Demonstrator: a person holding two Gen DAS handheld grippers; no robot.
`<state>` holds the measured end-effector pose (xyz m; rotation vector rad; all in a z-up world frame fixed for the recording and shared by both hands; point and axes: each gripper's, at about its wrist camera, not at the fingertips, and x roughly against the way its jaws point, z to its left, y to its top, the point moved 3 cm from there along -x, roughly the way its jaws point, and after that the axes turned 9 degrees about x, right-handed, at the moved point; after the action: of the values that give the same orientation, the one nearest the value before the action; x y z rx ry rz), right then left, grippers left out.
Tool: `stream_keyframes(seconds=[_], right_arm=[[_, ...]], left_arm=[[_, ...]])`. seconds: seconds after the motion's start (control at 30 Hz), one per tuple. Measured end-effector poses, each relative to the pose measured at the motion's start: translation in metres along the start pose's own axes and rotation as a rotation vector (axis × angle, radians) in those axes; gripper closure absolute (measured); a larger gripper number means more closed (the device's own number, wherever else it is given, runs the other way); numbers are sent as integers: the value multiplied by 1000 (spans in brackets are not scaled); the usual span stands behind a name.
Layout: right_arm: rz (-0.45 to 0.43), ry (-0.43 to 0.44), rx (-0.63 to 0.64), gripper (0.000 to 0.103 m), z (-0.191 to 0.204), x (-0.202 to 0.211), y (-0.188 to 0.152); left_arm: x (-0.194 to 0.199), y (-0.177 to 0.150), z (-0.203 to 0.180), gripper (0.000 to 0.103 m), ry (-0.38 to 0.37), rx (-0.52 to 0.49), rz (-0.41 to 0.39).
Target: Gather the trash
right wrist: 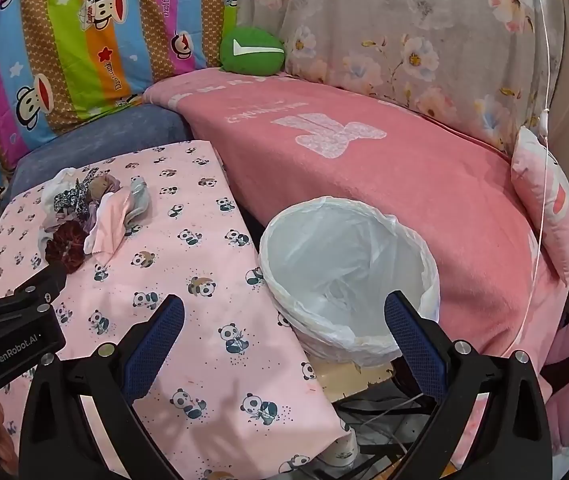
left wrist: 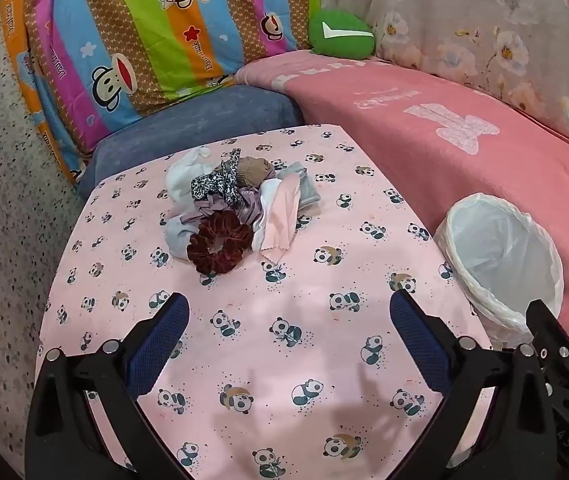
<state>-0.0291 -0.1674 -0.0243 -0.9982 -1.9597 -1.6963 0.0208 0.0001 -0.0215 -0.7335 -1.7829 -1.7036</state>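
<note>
A heap of small fabric scraps (left wrist: 230,196) lies on the panda-print pink cloth (left wrist: 284,360) over the table: white, grey, pale pink and leopard-print pieces, with a dark red velvet scrunchie (left wrist: 220,246) at its near edge. A bin lined with a white plastic bag (left wrist: 504,264) stands off the table's right side. My left gripper (left wrist: 288,312) hangs open above the cloth, short of the heap, nothing between its blue pads. My right gripper (right wrist: 284,312) is open too, over the table's right edge by the bin (right wrist: 348,276). The heap (right wrist: 96,212) shows far left there.
A pink blanket (right wrist: 364,168) covers the sofa seat behind the bin, with a green plush (right wrist: 252,52), a striped cartoon quilt (left wrist: 144,40) and a flowered cover (right wrist: 404,40) at the back. Cables (right wrist: 384,420) lie below the table's right edge. Speckled floor (left wrist: 0,220) runs along the left.
</note>
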Motion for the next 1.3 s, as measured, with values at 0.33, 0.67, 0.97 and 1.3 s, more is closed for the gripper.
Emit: stream_keyframes(seconds=[0.33, 0.67, 0.97, 1.3], right_arm=[[1, -6, 0, 5, -5, 3, 4], [-2, -8, 0, 5, 1, 3, 2], [3, -3, 7, 5, 4, 4, 3], [3, 8, 30, 5, 13, 8, 4]], left_arm=[[3, 3, -3, 7, -4, 6, -4], [7, 6, -3, 7, -14, 7, -6], [5, 4, 1, 7, -13, 15, -6], [9, 3, 11, 7, -12, 29, -10]])
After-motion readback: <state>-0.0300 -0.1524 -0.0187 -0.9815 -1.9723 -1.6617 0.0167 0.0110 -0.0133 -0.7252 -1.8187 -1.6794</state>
